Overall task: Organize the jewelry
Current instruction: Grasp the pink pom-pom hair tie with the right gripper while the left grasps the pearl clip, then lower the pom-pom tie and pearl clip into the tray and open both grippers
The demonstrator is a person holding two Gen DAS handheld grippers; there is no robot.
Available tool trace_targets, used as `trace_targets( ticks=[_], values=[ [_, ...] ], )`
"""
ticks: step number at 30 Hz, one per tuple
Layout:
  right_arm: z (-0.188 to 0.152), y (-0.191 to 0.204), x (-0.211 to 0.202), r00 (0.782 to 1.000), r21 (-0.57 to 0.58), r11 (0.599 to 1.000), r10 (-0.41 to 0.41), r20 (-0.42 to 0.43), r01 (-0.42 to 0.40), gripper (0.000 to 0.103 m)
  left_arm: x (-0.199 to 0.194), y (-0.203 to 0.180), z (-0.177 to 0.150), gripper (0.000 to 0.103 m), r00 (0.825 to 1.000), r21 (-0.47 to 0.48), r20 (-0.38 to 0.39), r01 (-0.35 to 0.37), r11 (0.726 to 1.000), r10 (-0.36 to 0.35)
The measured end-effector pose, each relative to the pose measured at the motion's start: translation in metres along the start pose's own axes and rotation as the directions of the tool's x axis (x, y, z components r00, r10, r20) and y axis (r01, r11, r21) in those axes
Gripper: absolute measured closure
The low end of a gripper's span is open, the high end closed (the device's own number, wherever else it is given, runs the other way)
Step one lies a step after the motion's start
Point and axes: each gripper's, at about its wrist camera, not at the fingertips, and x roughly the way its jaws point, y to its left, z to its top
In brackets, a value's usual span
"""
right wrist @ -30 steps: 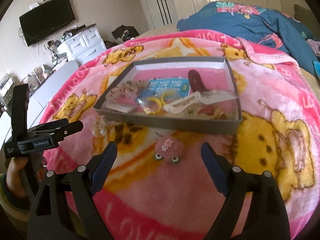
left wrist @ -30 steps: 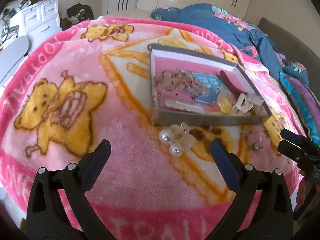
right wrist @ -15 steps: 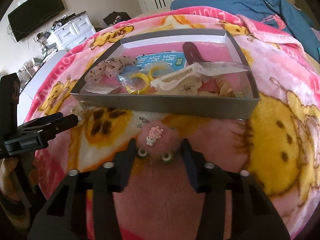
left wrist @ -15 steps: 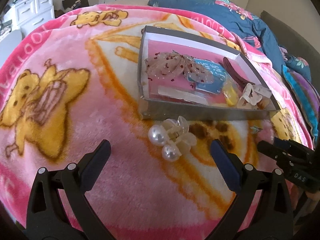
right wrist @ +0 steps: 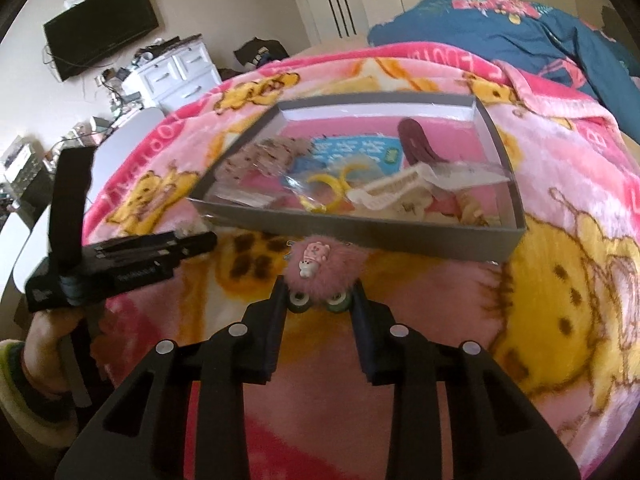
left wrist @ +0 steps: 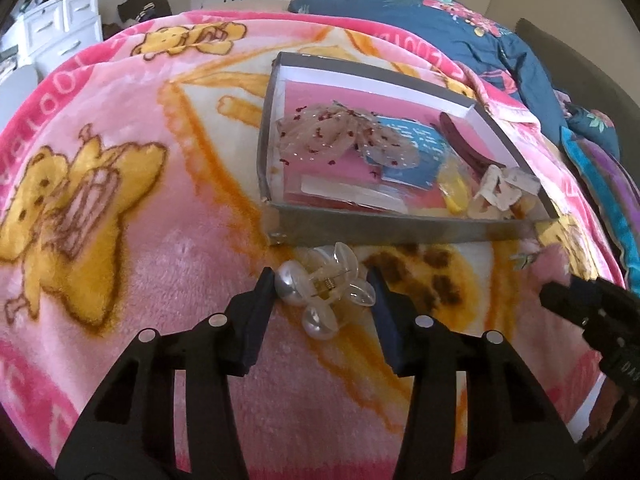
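Observation:
A grey shallow box [left wrist: 404, 228] [right wrist: 360, 232] lies on the pink blanket and holds several hair accessories: a sheer bow [left wrist: 328, 136], a maroon clip [right wrist: 416, 146], yellow rings [right wrist: 332, 192], a white claw clip [right wrist: 392, 192]. My left gripper [left wrist: 324, 292] is shut on a clear claw clip with pearls [left wrist: 320, 288], just in front of the box. My right gripper [right wrist: 320, 300] is shut on a fluffy pink hair clip [right wrist: 324, 268] near the box's front wall. The left gripper also shows in the right wrist view [right wrist: 160, 248].
The pink cartoon blanket [left wrist: 120, 200] covers the bed. A blue floral duvet [left wrist: 460, 32] lies at the back right. A white dresser [right wrist: 176, 72] and a wall TV [right wrist: 100, 28] stand at the left. A small metal piece [left wrist: 522, 258] lies on the blanket.
Both grippers moved forward and closed: the left one on the pearl claw clip, the right one on the fluffy pink clip, which now sits a little higher against the box.

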Motion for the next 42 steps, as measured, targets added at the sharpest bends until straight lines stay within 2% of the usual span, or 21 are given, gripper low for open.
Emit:
trace_targets(
  ticks=[7,13,19,32,42],
  values=[
    [0.015,0.011,-0.021,0.998,-0.022,0.999,0.026,0.059,-0.025,0.073,-0.030,0.000,-0.002,0.065,0.998,-0.008,0.052,0.021,1.000,-0.020],
    [0.029,0.007,-0.032,0.994,-0.015,1.000,0.022,0.103,-0.021,0.073,-0.054,-0.006,0.019,0.065,0.992,-0.004,0.124,0.034,0.999,-0.033],
    [0.040,-0.007,-0.037,0.990,0.007,1.000,-0.004,0.138,0.003,0.073,-0.061,-0.020,0.045,0.065,0.986,0.021,0.164,0.039,0.999,-0.042],
    [0.057,-0.053,-0.045,0.975,0.085,0.993,-0.103,0.197,0.088,0.073,-0.036,-0.052,0.067,0.064,0.985,0.069,0.159,0.058,0.996,-0.068],
    [0.061,-0.076,-0.034,0.972,0.113,0.985,-0.148,0.182,0.129,0.073,-0.004,-0.057,0.074,0.064,0.992,0.076,0.115,0.043,0.996,-0.051]
  ],
)
